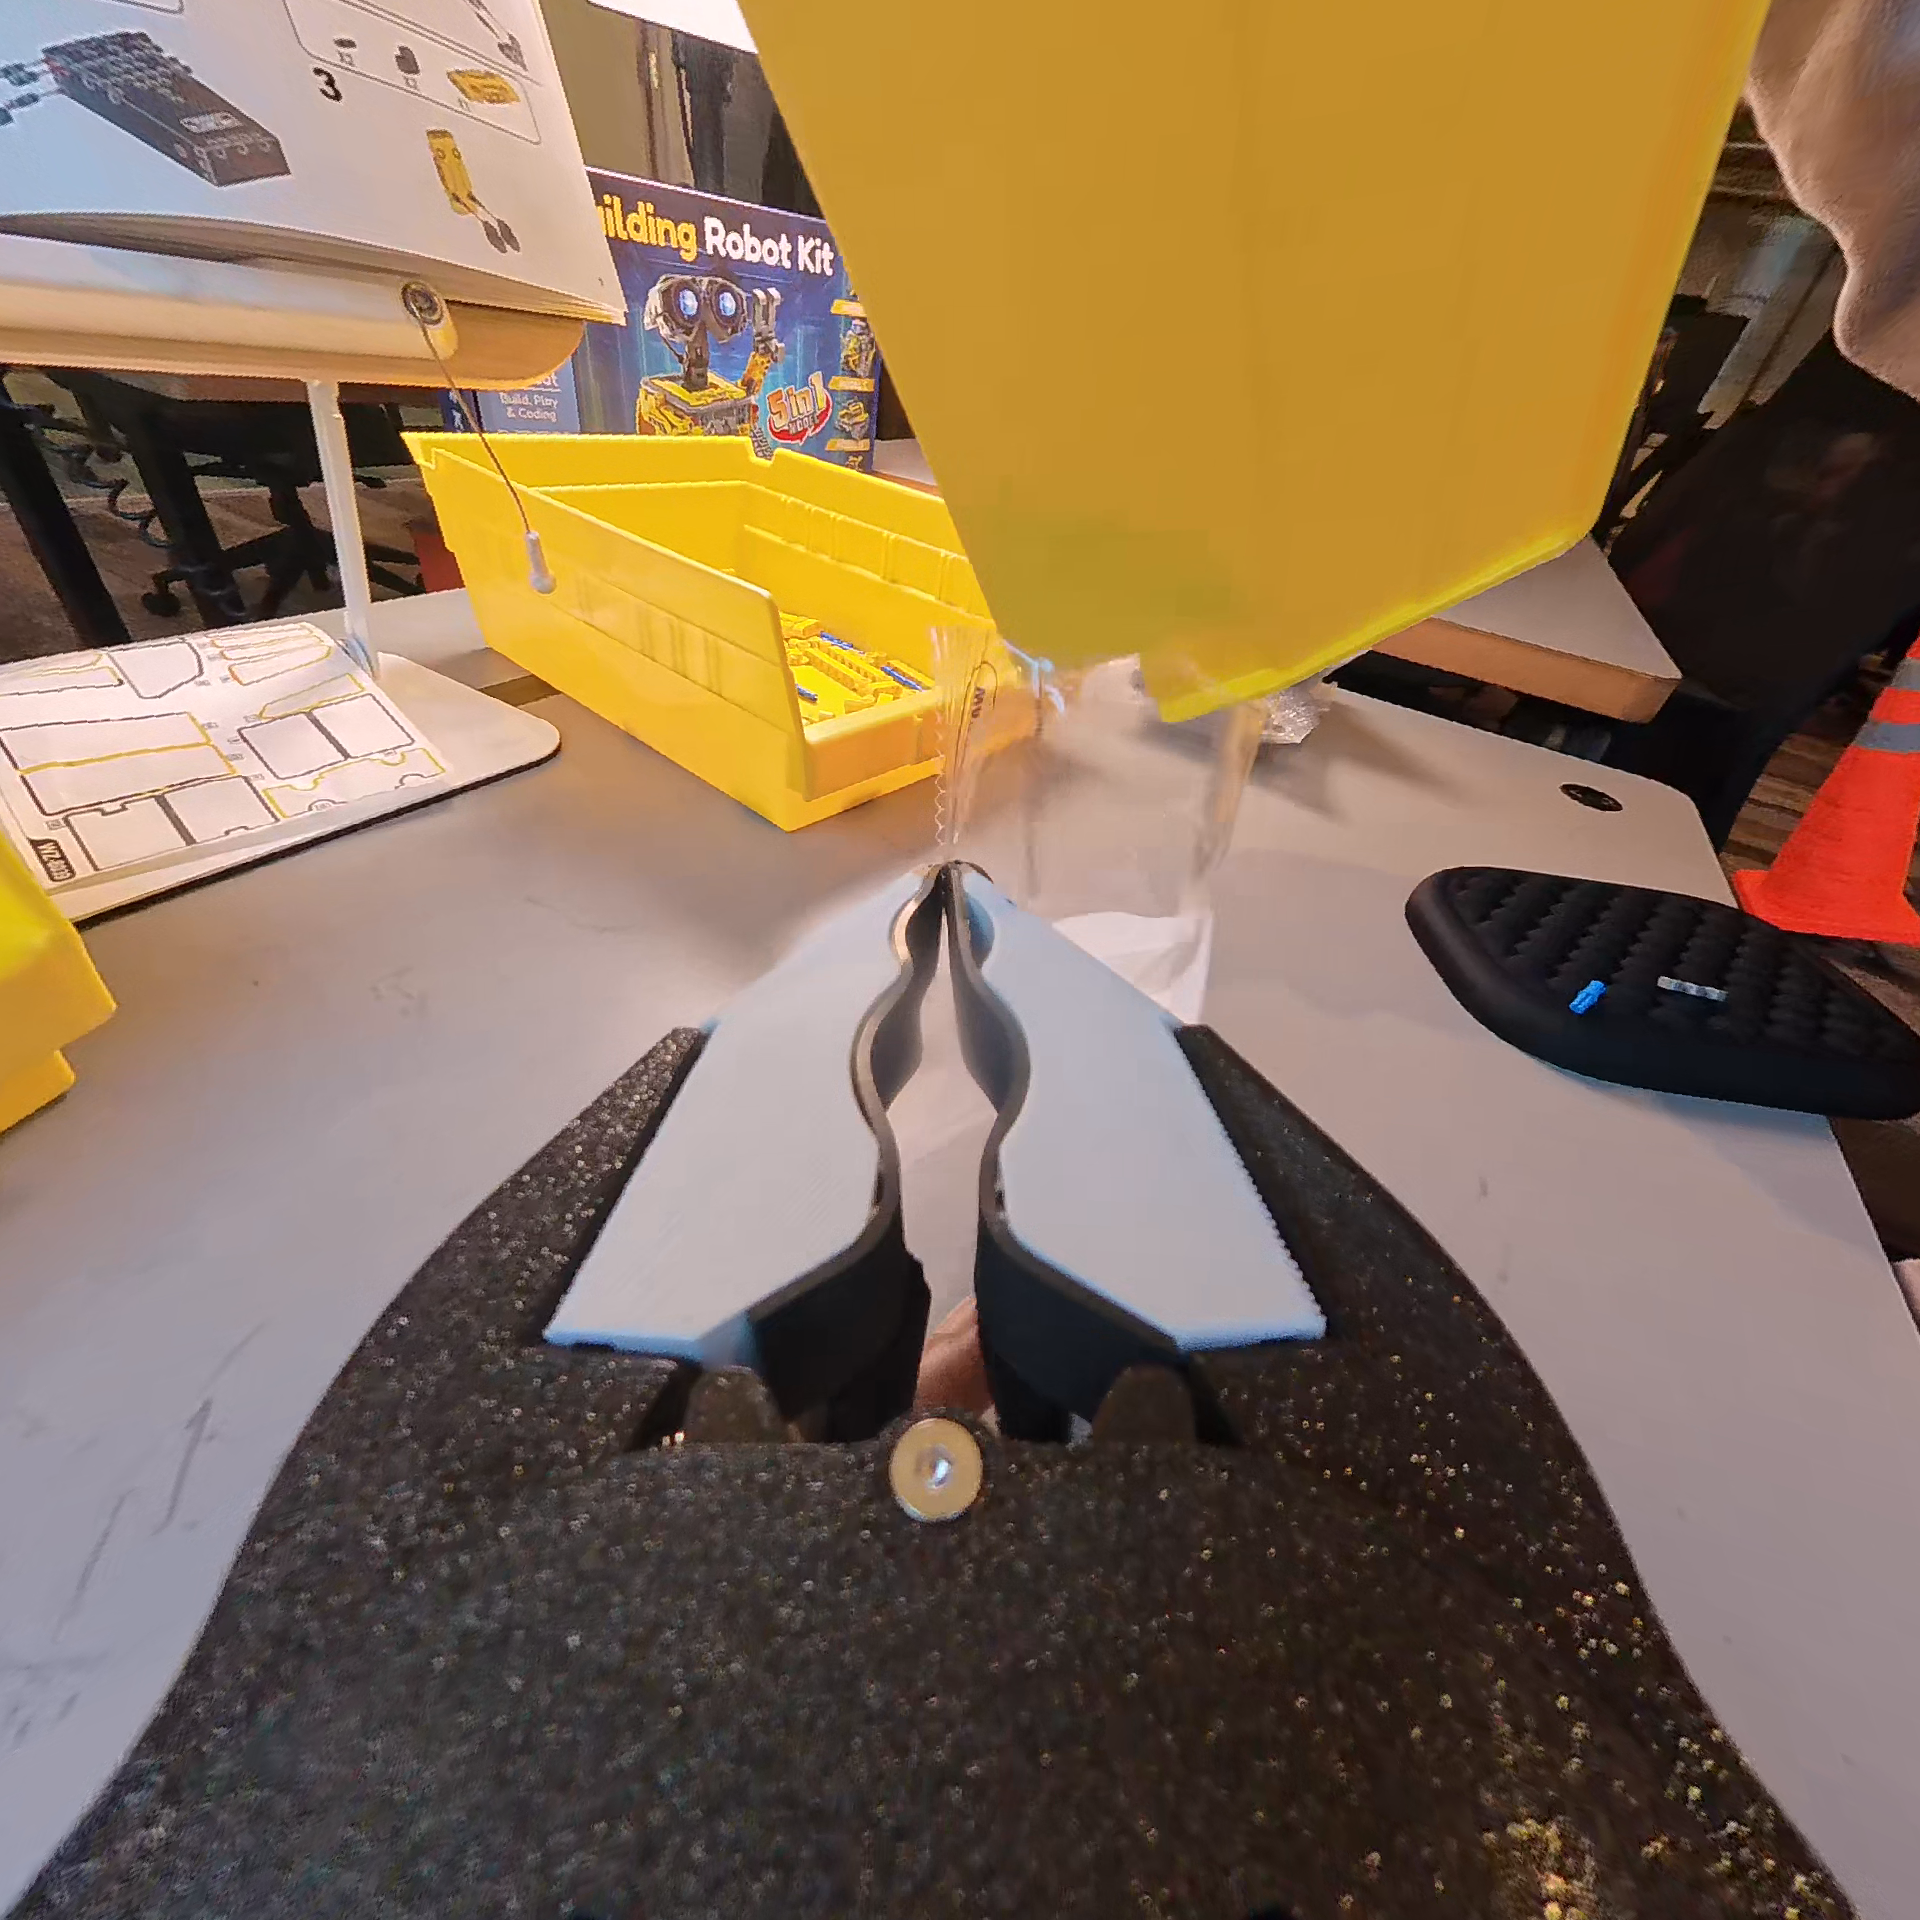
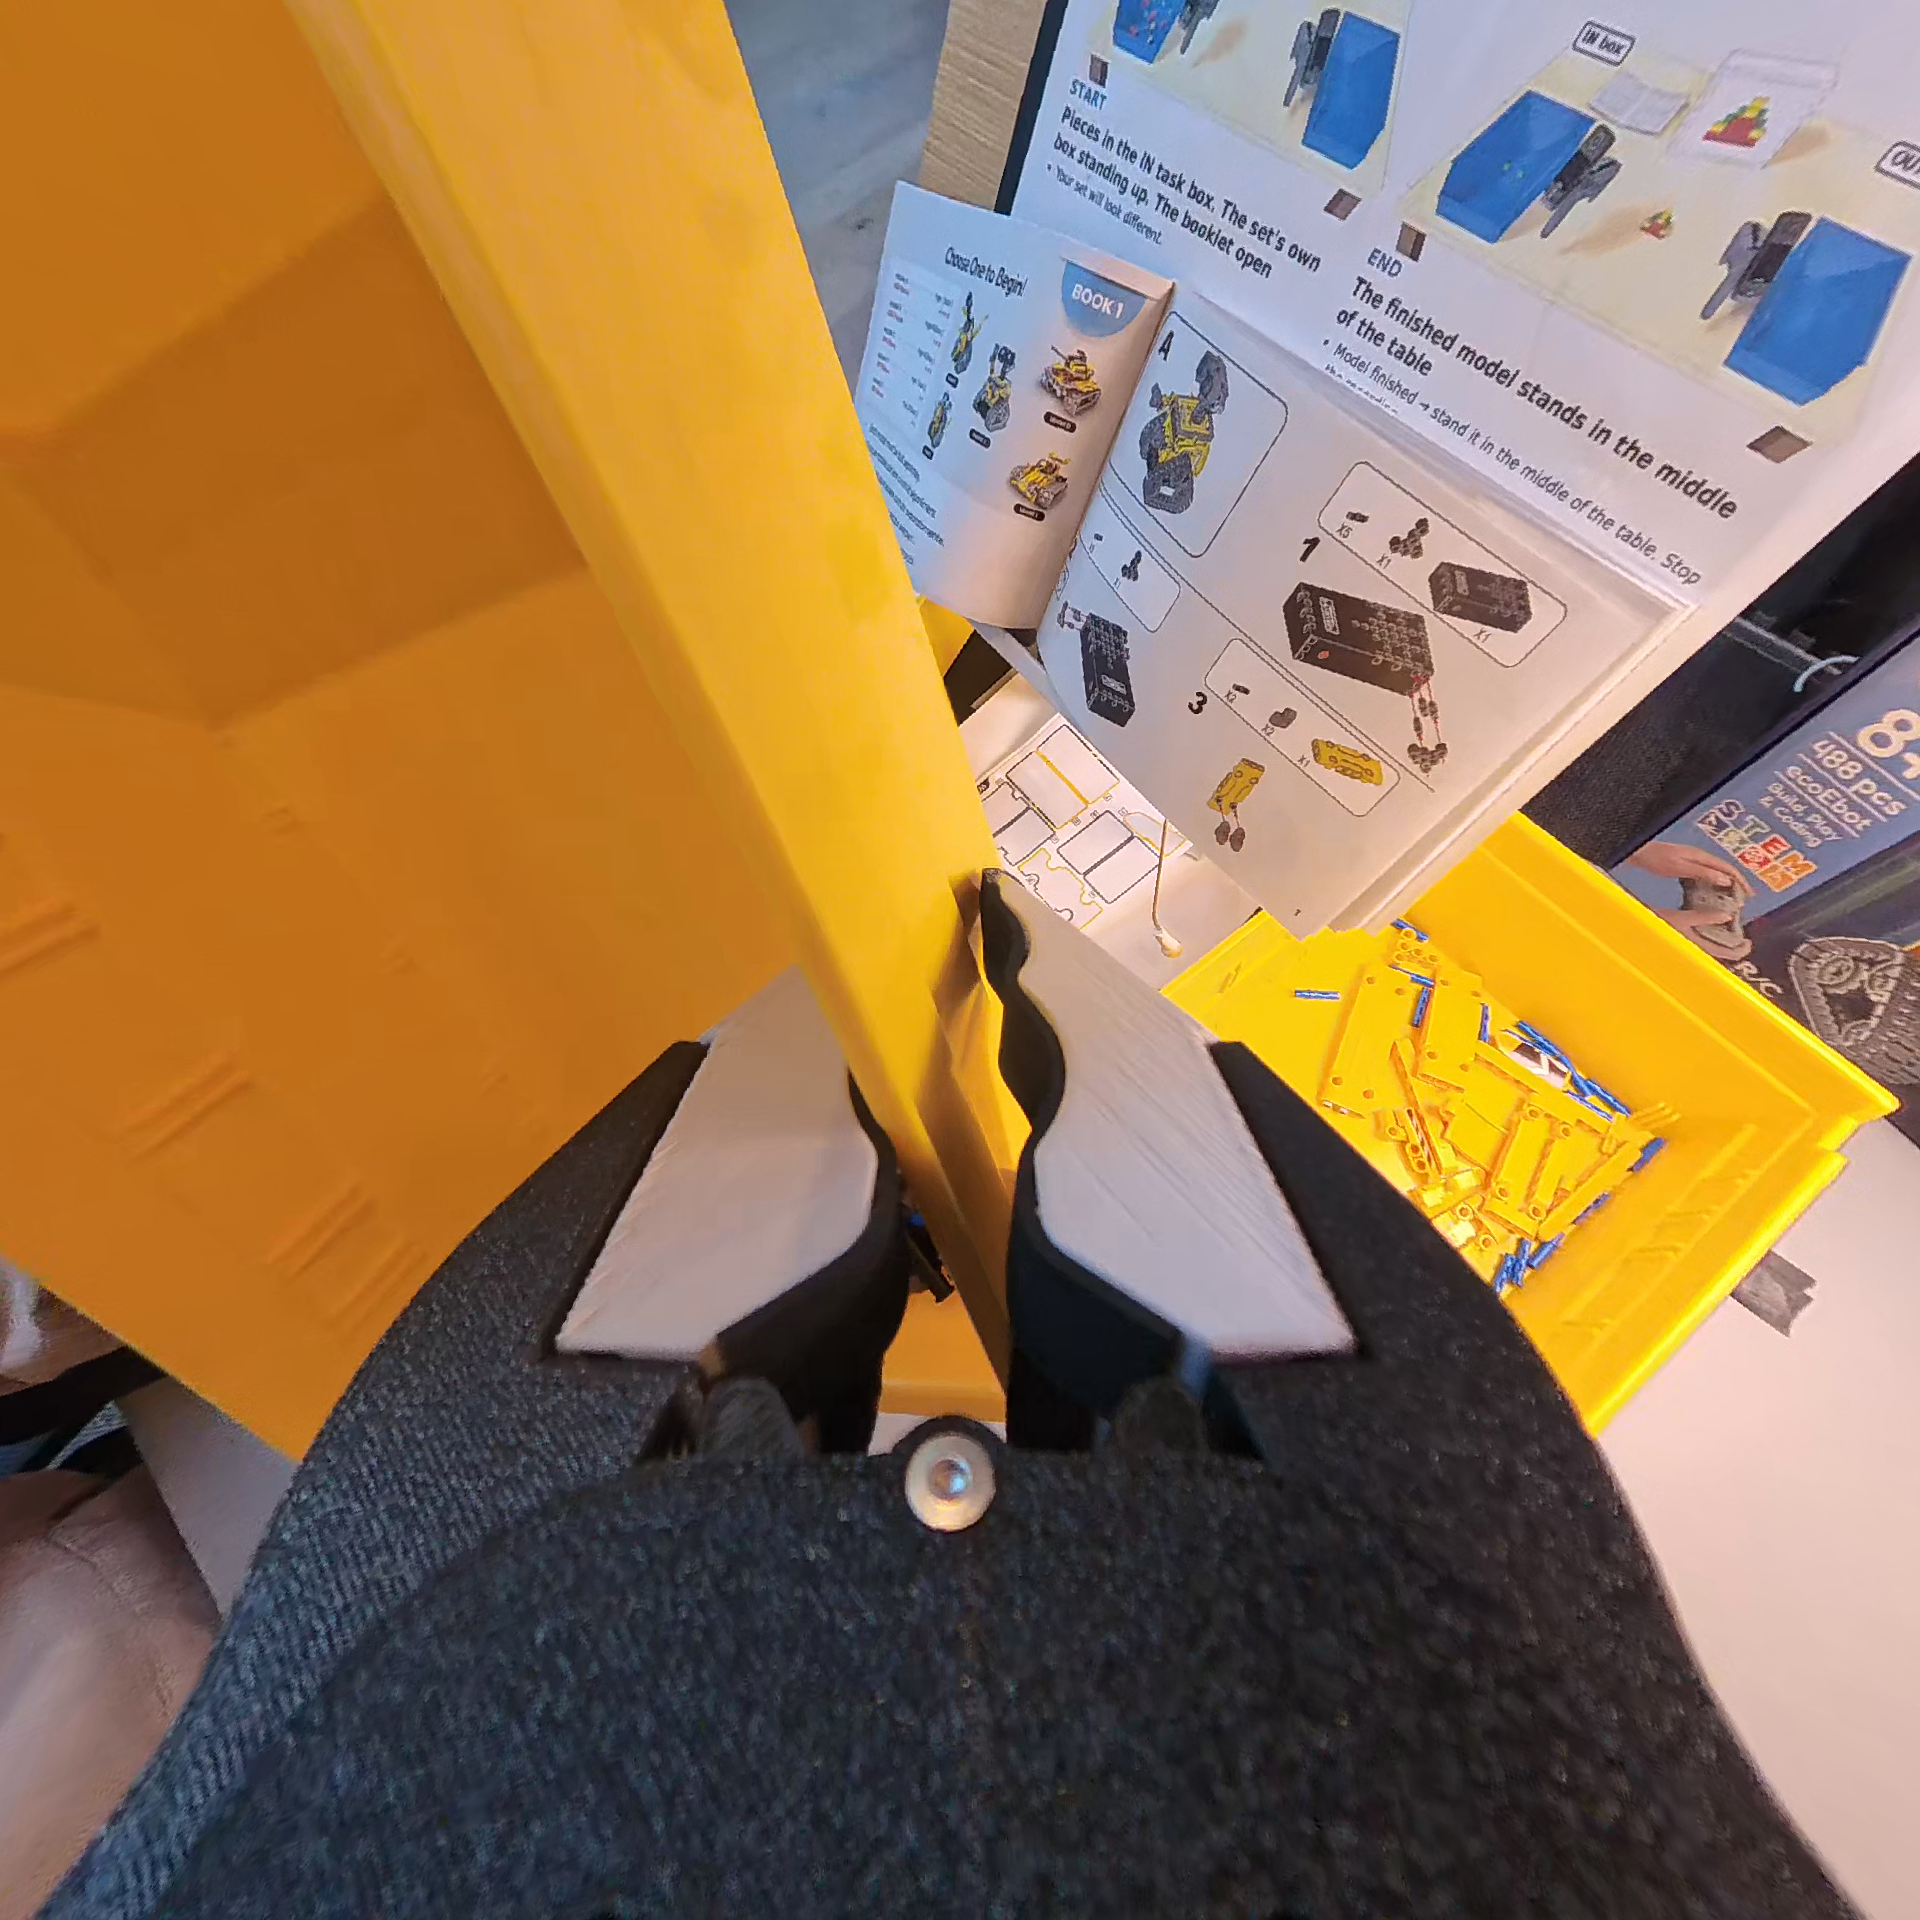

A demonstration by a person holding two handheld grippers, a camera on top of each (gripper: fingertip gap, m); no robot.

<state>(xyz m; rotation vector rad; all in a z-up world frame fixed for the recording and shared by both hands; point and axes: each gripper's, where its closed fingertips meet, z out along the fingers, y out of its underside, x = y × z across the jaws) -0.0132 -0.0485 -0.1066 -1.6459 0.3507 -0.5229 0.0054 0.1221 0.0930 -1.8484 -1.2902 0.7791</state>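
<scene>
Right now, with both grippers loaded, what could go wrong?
1. The right gripper pinches only the raised yellow bin's thin wall; the tilted bin could slip or swing.
2. The left gripper holds the clear plastic bag by one edge, right under that bin; they could snag, or the film could slide free.

I am seeing bold white lettering running across a blue kit box. Step numbers and part counts are showing on the open instruction booklet. Headed paragraphs are filling a white poster. A small mark, probably a code, is sitting on the sticker sheet.
</scene>
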